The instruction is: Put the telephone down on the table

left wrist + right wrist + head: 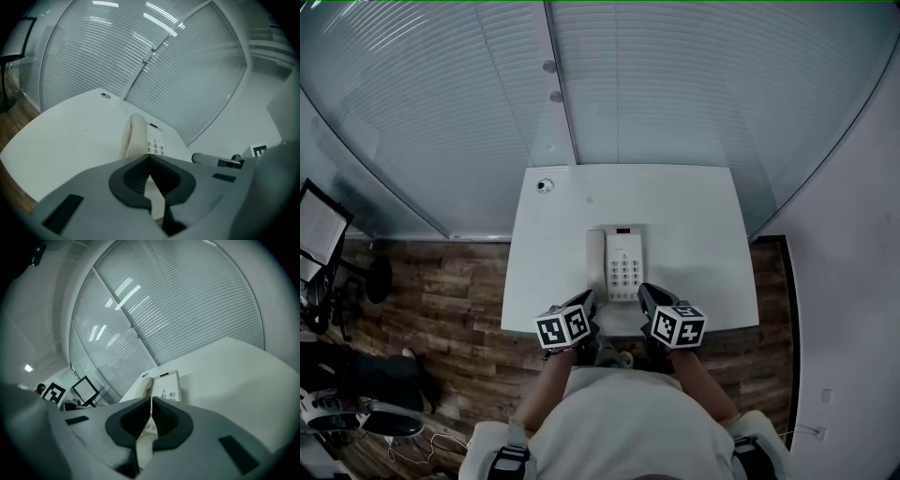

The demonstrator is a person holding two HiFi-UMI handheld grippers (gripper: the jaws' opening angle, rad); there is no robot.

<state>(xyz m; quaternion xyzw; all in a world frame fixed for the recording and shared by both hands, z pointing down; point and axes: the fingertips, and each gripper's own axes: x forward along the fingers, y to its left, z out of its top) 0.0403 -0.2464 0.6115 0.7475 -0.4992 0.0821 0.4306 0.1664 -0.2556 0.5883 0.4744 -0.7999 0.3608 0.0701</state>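
Observation:
A cream telephone [617, 263] with its handset on the left and a keypad lies flat on the white table [694, 225], near the front edge. In the left gripper view the telephone [143, 138] rests just beyond the left gripper [149, 158], whose jaws are shut with nothing between them. From the right gripper's side the telephone [161, 385] also lies free on the table past the right gripper [151, 401], shut and empty too. Seen from the head, the left gripper [589, 302] and right gripper [644, 293] sit at the phone's near end, one on each side, apart from it.
A small round grommet [546, 186] sits at the table's far left corner. Glass walls with blinds [675, 84] close off the back. Wood floor [441, 291] lies to the left, with a monitor [321, 225] and chair base there.

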